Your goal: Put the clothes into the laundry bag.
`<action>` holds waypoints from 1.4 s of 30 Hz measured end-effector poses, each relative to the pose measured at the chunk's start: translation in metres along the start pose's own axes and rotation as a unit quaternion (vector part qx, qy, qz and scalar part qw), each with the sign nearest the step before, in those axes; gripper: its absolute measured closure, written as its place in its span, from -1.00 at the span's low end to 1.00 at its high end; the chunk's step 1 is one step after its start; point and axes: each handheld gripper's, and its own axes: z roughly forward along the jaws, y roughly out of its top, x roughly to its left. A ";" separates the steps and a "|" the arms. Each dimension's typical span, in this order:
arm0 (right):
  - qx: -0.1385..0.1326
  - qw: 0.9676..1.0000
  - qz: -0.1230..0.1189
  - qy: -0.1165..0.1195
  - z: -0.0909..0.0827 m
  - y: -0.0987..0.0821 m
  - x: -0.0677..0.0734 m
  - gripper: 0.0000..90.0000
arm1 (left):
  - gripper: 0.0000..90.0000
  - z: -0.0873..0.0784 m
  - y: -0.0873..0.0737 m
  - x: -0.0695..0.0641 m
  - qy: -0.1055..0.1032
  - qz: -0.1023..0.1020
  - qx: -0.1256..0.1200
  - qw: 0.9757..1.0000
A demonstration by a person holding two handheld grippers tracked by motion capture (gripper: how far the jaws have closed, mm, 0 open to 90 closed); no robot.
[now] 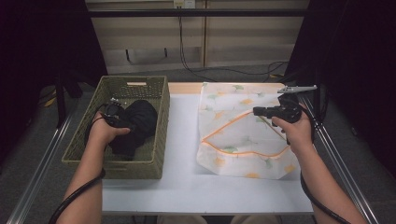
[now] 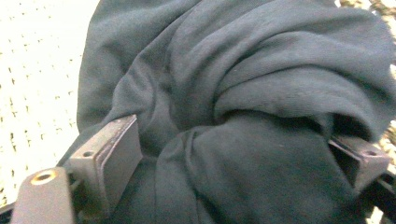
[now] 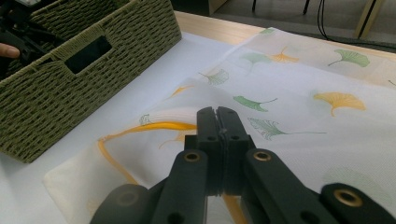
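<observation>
A left gripper [image 2: 233, 163] is standing with jaws spread around a bunched dark garment [image 1: 135, 126] lying inside a woven basket [image 1: 161, 121], while the right gripper [image 3: 218, 122], jaws pressed together, is apparently pinching the orange-trimmed edge of a leaf-print bag [image 1: 233, 126] nearby.

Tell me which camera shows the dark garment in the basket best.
The left gripper view: the dark garment shows close up there, with every fold visible and the open left gripper straddling it. The high view shows it small, bundled inside the woven basket. In the right gripper view the basket wall hides it.
</observation>
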 end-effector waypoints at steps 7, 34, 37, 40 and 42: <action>0.000 1.000 -0.002 -0.002 -0.001 0.001 -0.001 0.99 | -0.85 0.017 -0.004 0.004 -0.010 -0.017 -0.003 1.000; 0.004 1.000 -0.004 -0.002 0.003 0.002 0.001 0.99 | 0.39 0.012 -0.003 -0.009 -0.032 -0.042 0.055 0.997; 0.005 1.000 -0.004 -0.002 0.002 0.001 0.000 0.99 | 0.43 0.008 -0.001 -0.008 -0.040 -0.047 0.061 0.996; 0.003 1.000 -0.003 -0.001 0.001 0.002 -0.001 0.99 | 0.45 0.002 0.002 -0.008 -0.041 -0.046 0.062 0.996; 0.003 1.000 -0.004 -0.002 0.000 0.002 0.000 0.99 | 0.45 -0.004 0.006 -0.008 -0.039 -0.043 0.061 0.996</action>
